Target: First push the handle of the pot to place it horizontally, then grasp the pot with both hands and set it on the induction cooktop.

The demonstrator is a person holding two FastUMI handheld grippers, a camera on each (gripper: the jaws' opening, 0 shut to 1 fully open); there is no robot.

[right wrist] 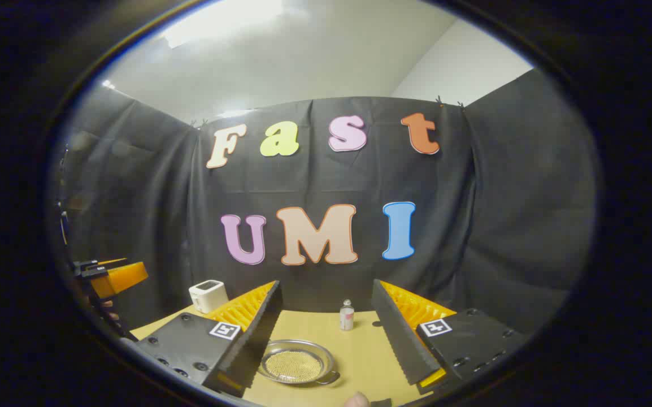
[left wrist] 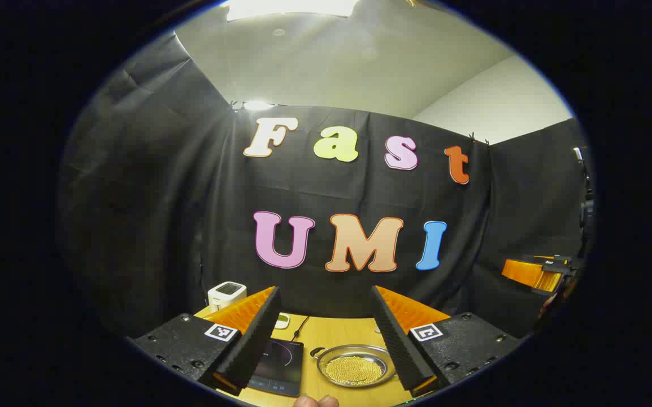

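Both pairs of jaws stand wide apart and grip nothing. In the left gripper view the left gripper (left wrist: 326,339) is held above the near part of a wooden table (left wrist: 337,330), its two fingers framing the scene below. Between them lies the pot (left wrist: 354,366), a shallow metal pan filled with small golden beads, resting flat on the wood. A short handle juts from its left rim toward the induction cooktop (left wrist: 278,367), a dark flat panel just to the left of the pot and partly hidden by the left finger. At the far left of the table stands a small white appliance (left wrist: 226,294), with a small pale object (left wrist: 282,320) and a dark cable near it.

In the right gripper view the right gripper (right wrist: 326,336) also hovers over the table (right wrist: 360,350). The pot (right wrist: 296,362) sits low between its fingers, close to the left one, with a handle showing at its near right rim. A small bottle (right wrist: 347,315) stands upright farther back, well apart from the pot. The white appliance (right wrist: 208,295) sits at the far left. The other gripper shows at the left edge.
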